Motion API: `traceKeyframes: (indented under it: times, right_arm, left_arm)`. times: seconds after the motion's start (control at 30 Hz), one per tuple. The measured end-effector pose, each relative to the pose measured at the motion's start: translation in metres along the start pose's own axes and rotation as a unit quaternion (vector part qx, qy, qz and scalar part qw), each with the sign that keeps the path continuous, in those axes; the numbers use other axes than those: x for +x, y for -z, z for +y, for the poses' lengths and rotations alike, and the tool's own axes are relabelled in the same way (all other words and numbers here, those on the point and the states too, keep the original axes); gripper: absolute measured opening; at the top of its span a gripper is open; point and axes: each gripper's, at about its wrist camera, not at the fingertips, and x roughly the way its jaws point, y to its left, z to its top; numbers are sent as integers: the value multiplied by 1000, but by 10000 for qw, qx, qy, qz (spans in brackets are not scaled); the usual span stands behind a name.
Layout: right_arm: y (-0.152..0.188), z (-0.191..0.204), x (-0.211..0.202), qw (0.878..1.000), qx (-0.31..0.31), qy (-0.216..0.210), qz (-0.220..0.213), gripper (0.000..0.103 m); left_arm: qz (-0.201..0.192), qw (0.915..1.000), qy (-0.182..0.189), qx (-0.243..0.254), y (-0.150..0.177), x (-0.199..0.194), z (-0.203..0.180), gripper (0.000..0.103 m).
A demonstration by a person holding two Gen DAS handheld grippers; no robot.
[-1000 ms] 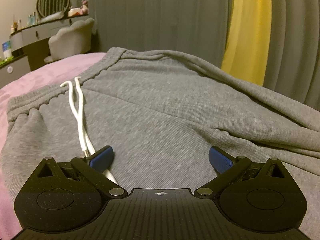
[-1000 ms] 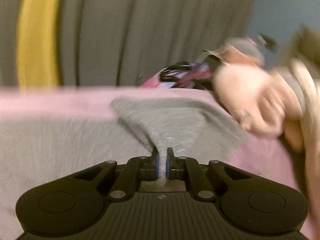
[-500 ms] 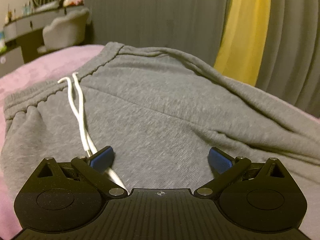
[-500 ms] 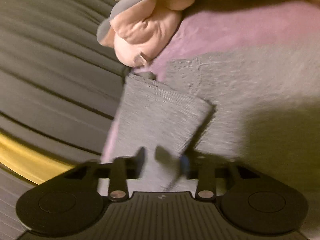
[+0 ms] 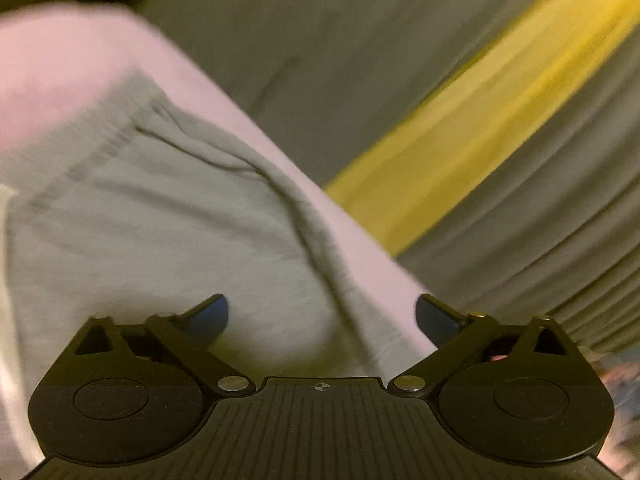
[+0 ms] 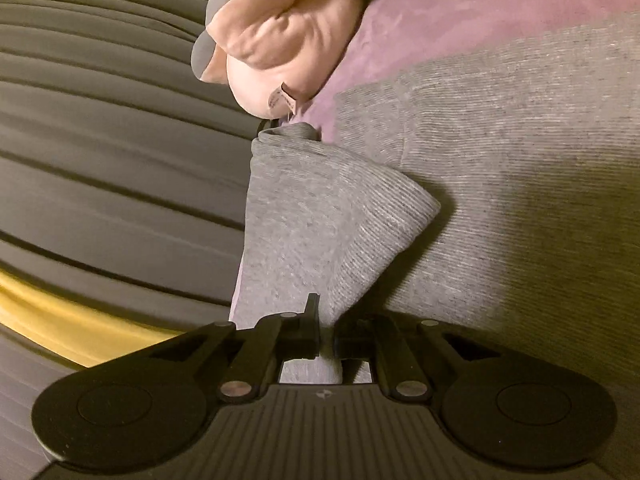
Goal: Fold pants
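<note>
Your left gripper [image 5: 320, 314] hangs with its jaws spread wide, nothing between them. Its blue fingertips [image 5: 208, 316] sit apart over the grey pants [image 5: 160, 232]. The left wrist view is motion-blurred. Ahead of this tool and to its left the cloth lies flat on the pink bedspread [image 5: 60, 60], a long raised crease running diagonally from far left toward the right finger. A band that looks like the waistband runs along the far left edge, too smeared to be sure. Beyond the bed's edge hang grey curtains [image 5: 320, 60] with a yellow panel [image 5: 460, 148].

Your right gripper [image 6: 327, 330] has its jaws nearly together, pinching a fold of the pants [image 6: 320, 232]. The pinched cloth rises from between the fingers as a loose cone, its ribbed edge flaring to the tool's right. More of the garment lies spread on the purple-pink cover [image 6: 460, 8] to the right and ahead. Straight ahead, just past the lifted fold, sits a pale pink plush toy [image 6: 280, 32]. To the tool's left are the curtain pleats [image 6: 100, 160].
</note>
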Motion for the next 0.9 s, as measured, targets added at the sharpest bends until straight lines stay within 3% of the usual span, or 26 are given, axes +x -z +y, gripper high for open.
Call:
traceKeyframes:
  times: [0.03,0.2,0.3,0.37,0.4,0.43,0.53,0.63,0.9]
  right_arm:
    - [1,-1,-2,10000,-35,-4,2,6]
    - [0,0,4,9998,-188,-6,-42,6]
    - [-1,0,7,9997,-221,-31,-65,6]
    - [1,-1,6,9996,-270,-40,-81,6]
    - [2,-1,6,9995,-308,-38,-80,5]
    - [1,0,6,9994,-333,-33,-69,4]
    - [0,-1,5,9994,-349,-47,-18,4]
    - [-5,1,0,9991,-423,-82,-24,5]
    - [-25,21,-71,9966,-619,-323,-443,5]
  left_arm:
    - [98,9999,-9,-134,-8,12,-1,79]
    - [458,9983,-271,-245,-23,64,-7,72]
    - [552,9971,-92,-509,-24,80,-5,68]
    - [594,9968,-99,-523,-23,89,-8,59]
    - [624,9966,-130,-516,-24,91,-9,39]
    - [662,9964,-163,-496,-23,92,-10,9]
    - [640,9966,-331,-398,-19,83,-13,9]
    - [412,9988,-244,-138,-13,53,-20,8]
    - [28,9978,390,538,21,-93,-16,8]
